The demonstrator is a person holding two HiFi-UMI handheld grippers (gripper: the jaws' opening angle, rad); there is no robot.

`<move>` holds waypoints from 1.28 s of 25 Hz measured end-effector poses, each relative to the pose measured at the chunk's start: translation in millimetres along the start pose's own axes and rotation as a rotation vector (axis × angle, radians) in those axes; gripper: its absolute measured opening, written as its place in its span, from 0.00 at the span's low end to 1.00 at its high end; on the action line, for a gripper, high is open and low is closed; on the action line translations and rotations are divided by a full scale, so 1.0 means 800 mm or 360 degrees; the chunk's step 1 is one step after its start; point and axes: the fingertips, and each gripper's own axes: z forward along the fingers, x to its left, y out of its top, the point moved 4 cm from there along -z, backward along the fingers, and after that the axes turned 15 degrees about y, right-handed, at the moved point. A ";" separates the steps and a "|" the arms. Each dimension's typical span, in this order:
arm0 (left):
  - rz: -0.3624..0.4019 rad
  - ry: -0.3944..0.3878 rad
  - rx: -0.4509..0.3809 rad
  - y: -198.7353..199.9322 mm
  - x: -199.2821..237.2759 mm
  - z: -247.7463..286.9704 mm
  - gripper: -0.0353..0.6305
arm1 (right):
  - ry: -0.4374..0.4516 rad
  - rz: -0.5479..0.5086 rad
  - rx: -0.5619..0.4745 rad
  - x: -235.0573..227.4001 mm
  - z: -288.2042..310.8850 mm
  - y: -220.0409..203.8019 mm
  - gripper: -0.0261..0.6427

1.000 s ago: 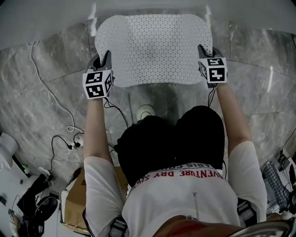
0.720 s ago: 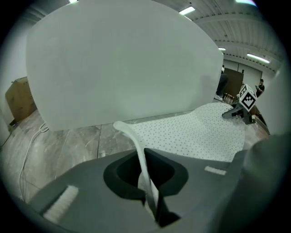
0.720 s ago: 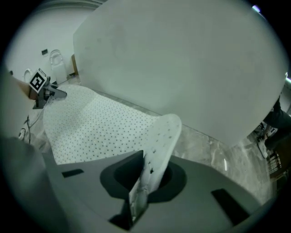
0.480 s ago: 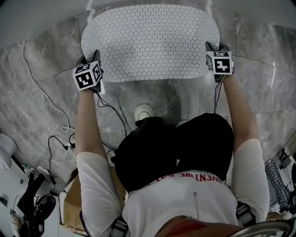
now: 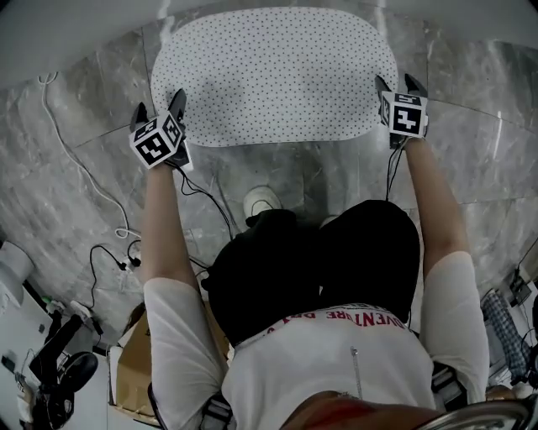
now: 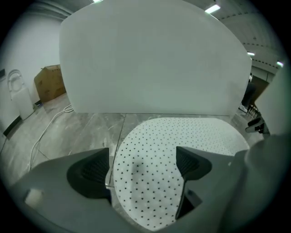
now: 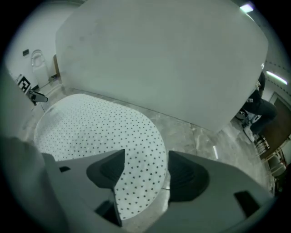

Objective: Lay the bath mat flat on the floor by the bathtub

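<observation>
The white dotted bath mat point(image 5: 273, 76) lies spread flat on the grey marble floor, its far edge against the white bathtub point(image 5: 84, 25). My left gripper point(image 5: 160, 102) is at the mat's near left corner and my right gripper point(image 5: 396, 81) at its near right corner. In the left gripper view the jaws of my left gripper point(image 6: 143, 159) are opening; the mat point(image 6: 182, 136) lies between them, untouched by the pads. My right gripper point(image 7: 145, 161) is opening too, and the mat's edge point(image 7: 91, 123) lies loose between its jaws. The tub wall point(image 6: 154, 59) rises right behind the mat.
A white cable point(image 5: 76, 159) runs across the floor on the left. A cardboard box point(image 5: 130, 369) sits behind the person at lower left. The person crouches, with a shoe point(image 5: 262, 201) just behind the mat. Another box point(image 6: 50, 82) stands far left along the tub.
The mat was carried forward and lowered toward the tub, both grippers shut on its near corners. Now both sets of jaws have spread apart and the mat rests flat.
</observation>
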 end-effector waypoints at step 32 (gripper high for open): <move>0.0132 -0.0598 -0.0527 0.423 -0.070 -0.607 0.07 | 0.0544 0.0004 -0.0574 0.176 -0.546 0.340 0.05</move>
